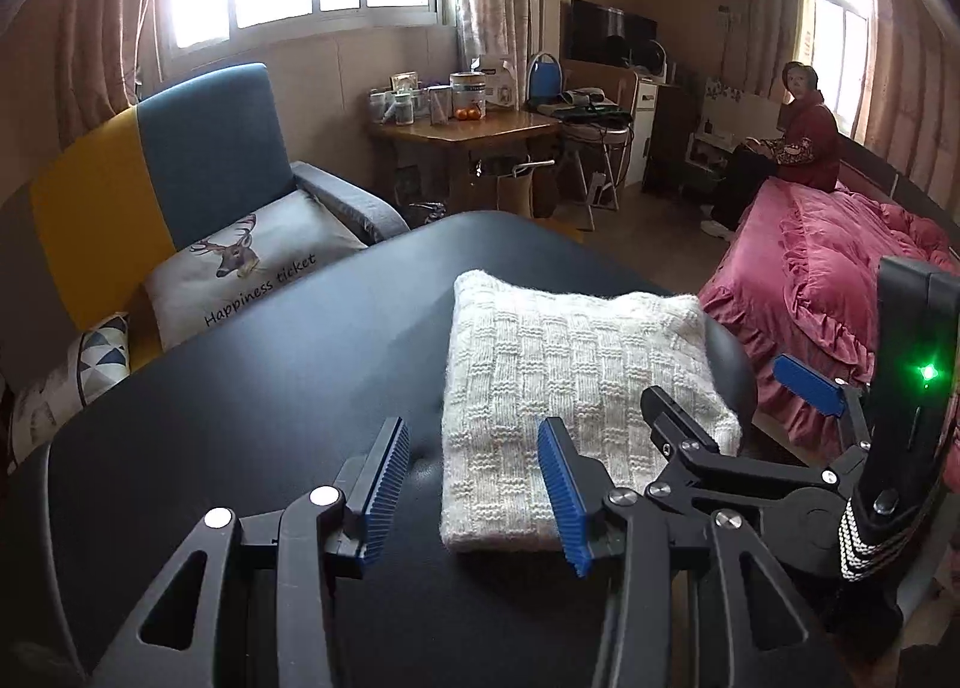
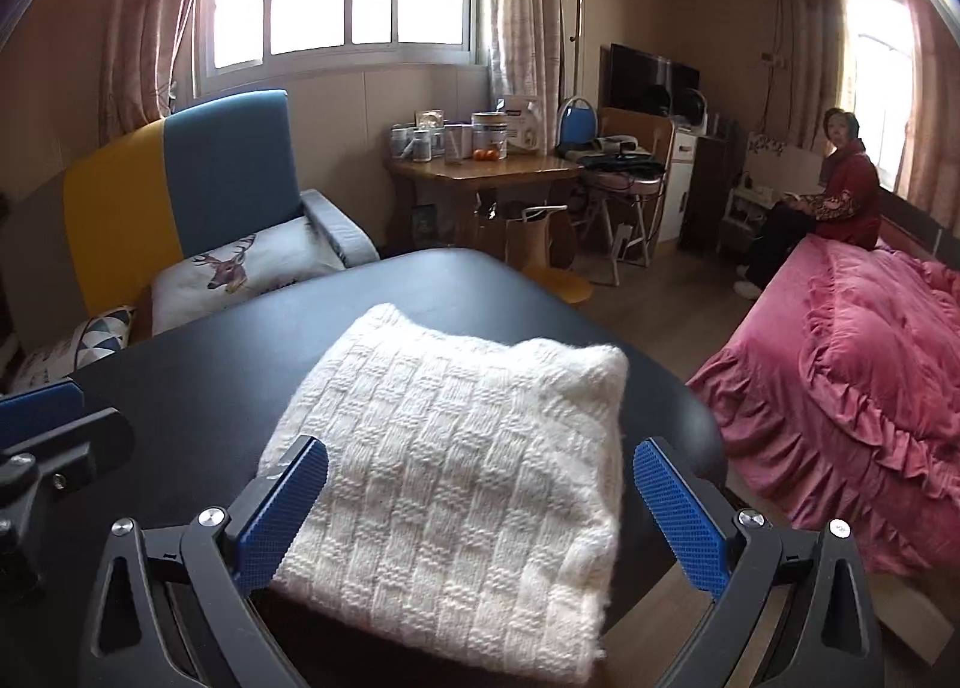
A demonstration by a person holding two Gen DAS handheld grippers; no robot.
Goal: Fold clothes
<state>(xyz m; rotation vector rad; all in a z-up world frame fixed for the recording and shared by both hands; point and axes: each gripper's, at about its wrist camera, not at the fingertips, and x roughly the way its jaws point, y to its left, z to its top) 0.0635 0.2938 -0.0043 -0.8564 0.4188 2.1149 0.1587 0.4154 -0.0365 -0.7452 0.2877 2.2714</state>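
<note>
A white knitted sweater (image 1: 576,382) lies folded into a thick square on the black table (image 1: 270,388), toward its right end. My left gripper (image 1: 474,496) hovers open over the sweater's near left corner, its blue pads clear of the knit. My right gripper (image 1: 738,397) is open above the sweater's right edge. In the right wrist view the sweater (image 2: 468,448) fills the space under the open right gripper (image 2: 480,514), whose pads stand wide on either side without pressing it. The left gripper (image 2: 60,424) shows at that view's left edge.
The black table (image 2: 198,376) ends just right of the sweater. A blue and yellow sofa (image 1: 180,159) with a deer cushion (image 1: 252,268) stands behind it. At the right a person (image 1: 804,135) sits on a bed with a pink ruffled cover (image 1: 840,280). A cluttered wooden table (image 1: 468,129) stands under the window.
</note>
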